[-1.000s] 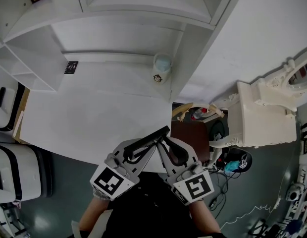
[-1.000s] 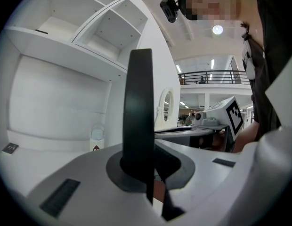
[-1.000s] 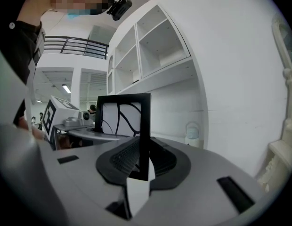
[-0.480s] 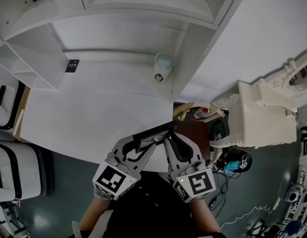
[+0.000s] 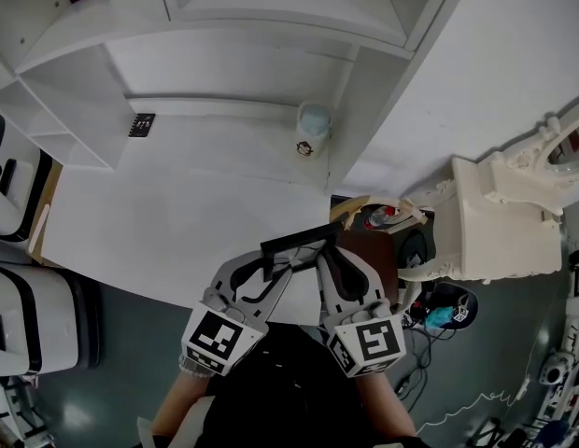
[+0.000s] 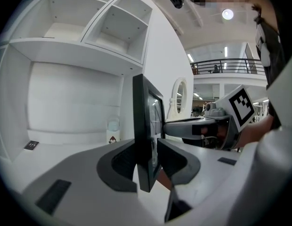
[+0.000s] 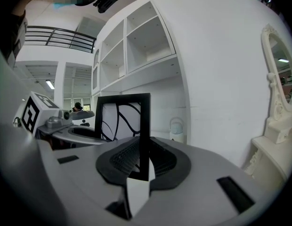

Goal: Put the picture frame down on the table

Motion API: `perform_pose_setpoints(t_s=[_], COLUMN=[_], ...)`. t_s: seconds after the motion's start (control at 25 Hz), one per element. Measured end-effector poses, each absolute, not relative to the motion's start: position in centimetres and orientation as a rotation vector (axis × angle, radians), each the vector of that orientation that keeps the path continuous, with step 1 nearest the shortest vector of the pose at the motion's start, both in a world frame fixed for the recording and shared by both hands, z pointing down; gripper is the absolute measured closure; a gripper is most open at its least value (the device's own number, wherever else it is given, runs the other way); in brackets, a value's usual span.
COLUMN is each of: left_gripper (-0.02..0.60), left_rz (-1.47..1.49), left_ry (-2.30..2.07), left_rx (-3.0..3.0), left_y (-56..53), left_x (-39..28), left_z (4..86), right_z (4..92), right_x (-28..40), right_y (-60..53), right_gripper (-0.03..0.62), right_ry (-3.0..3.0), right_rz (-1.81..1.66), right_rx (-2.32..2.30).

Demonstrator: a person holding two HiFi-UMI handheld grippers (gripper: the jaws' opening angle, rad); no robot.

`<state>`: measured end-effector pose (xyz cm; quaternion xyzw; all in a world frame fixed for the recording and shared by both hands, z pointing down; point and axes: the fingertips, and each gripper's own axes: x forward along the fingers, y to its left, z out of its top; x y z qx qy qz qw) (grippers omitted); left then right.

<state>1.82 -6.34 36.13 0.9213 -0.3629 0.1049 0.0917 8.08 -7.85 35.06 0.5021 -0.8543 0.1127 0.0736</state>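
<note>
Two grippers sit at lower centre of the head view.

Left gripper: jaws have just been opening and now stand apart, with the frame loose between them.

Frame: upright over the near edge of the table. Cannot tell if its base touches.

Right gripper: jaws narrow, clamped on the frame's side.

Risk: with a one-sided hold, the frame may pivot. If released unseated, it could topple off the near edge.
</note>
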Motion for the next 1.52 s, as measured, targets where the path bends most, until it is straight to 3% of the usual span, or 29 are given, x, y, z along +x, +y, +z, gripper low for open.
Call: perform_pose_setpoints(t_s=[0.92,1.08,1.52], left_gripper=[0.456,0.486,0.492], left_rz=[0.387,0.388,0.468], left_ry=[-1.201,-1.210,-1.143], left_rx=[2.698,2.683,2.592], left_y=[-6.2,-6.5,-6.9], left_x=[0.6,0.4,0.5], left_z=[37.0,37.4,40.9], right_z=[37.5,37.9,41.4], right_x=[9.4,9.3,9.5], right_y=[-8.0,-8.0,-7.9], right_gripper=[0.528,0.528,0.528], right_ry=[-2.471,-2.466,-2.405], right_rz=[0.418,0.438,0.555], right_rx=[1.581,1.574,1.558])
